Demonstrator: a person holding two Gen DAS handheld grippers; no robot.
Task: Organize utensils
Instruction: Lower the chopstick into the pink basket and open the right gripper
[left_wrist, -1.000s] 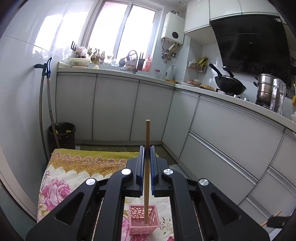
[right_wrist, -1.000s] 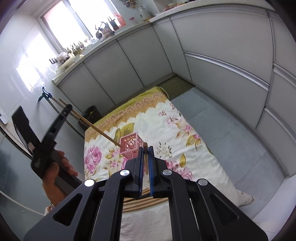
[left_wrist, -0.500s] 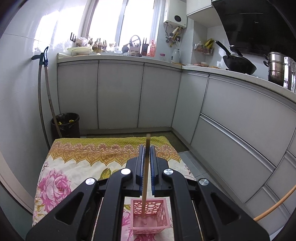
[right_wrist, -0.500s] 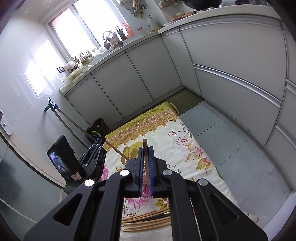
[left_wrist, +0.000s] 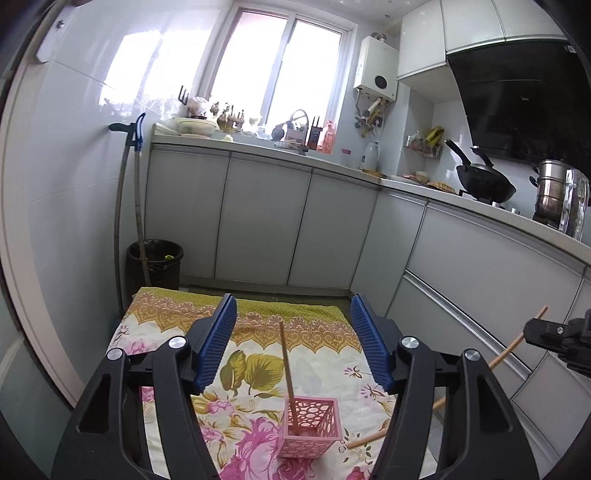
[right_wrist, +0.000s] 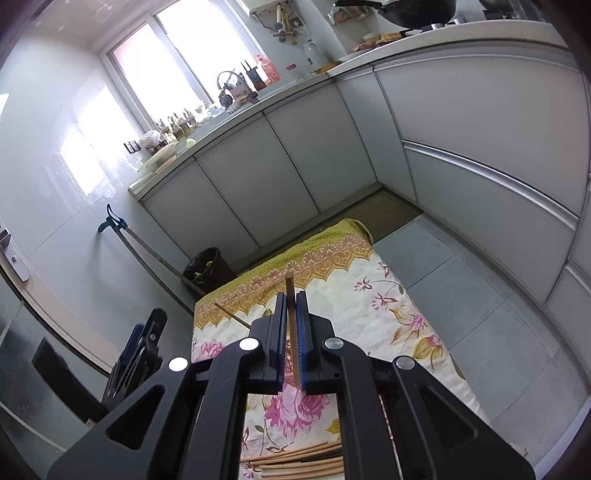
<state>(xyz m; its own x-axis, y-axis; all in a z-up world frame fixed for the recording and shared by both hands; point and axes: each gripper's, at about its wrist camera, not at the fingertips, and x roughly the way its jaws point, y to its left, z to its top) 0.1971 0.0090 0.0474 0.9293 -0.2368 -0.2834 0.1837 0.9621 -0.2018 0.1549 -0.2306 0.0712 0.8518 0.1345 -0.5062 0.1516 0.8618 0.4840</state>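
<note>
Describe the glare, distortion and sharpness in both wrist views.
Left wrist view: the window is blown out white and throws glare on the tiled wall; the fisheye bends the counter into a curve; the chopstick in the pink basket is sharp. Right wrist view: the window is again overexposed, the cabinets bow, the corners are dark, and nothing is noticeably blurred.

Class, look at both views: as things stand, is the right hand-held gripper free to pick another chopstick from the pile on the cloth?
Probably not yet. The right hand-held gripper is shut on a chopstick; nothing blocks the pile below it.
</note>
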